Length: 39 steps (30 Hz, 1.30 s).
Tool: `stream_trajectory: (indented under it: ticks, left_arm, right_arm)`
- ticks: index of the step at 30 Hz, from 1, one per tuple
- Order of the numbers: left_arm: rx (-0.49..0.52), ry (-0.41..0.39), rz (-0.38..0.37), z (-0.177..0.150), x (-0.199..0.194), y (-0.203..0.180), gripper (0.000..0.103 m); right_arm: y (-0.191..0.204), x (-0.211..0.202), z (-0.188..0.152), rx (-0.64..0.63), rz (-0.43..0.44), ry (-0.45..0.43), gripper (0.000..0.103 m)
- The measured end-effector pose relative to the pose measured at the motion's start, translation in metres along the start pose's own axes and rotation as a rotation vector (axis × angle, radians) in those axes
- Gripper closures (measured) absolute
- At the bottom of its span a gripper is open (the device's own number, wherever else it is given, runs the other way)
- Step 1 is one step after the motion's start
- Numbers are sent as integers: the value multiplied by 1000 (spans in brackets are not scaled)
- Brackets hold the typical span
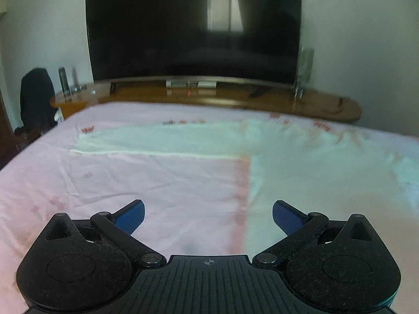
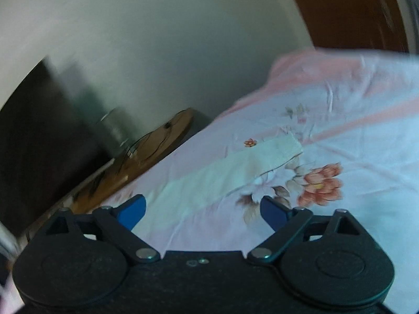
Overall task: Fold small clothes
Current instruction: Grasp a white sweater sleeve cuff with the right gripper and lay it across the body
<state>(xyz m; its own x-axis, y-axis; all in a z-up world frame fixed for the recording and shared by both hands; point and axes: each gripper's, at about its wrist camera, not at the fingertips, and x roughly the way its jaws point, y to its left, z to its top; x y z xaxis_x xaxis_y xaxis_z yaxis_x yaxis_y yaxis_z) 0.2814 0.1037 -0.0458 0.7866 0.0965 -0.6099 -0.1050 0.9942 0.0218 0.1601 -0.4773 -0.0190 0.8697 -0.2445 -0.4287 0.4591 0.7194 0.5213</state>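
Note:
A pale mint-white garment (image 1: 275, 154) lies spread flat on the pink bedsheet (image 1: 146, 183); one long part reaches left across the bed, and the body fills the right side. My left gripper (image 1: 208, 216) is open and empty, low over the sheet just left of the garment's edge. In the right wrist view a long strip of the same pale garment (image 2: 235, 167) lies on the floral sheet (image 2: 340, 130). My right gripper (image 2: 203, 210) is open and empty above the strip's near end. This view is blurred.
A large dark TV (image 1: 193, 26) stands on a wooden cabinet (image 1: 209, 96) past the far edge of the bed. A dark bag (image 1: 35, 96) and bottles (image 1: 64, 81) sit at the left. The cabinet's end (image 2: 157, 141) and a white wall show in the right wrist view.

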Motion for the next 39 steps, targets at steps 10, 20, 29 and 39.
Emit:
stream_trajectory:
  ticks: [10, 20, 29, 39]
  left_arm:
    - [-63, 89, 24, -1, 83, 7, 0]
    - [-72, 124, -4, -6, 111, -1, 0]
    - [-66, 127, -5, -13, 95, 8, 0]
    - [-41, 109, 15, -19, 68, 32, 0]
  right_arm:
    - [-83, 106, -1, 364, -108, 5, 68]
    - [-52, 130, 22, 166, -193, -7, 97]
    - [163, 130, -55, -454, 52, 31, 97]
    - [326, 148, -234, -765, 323, 298, 97]
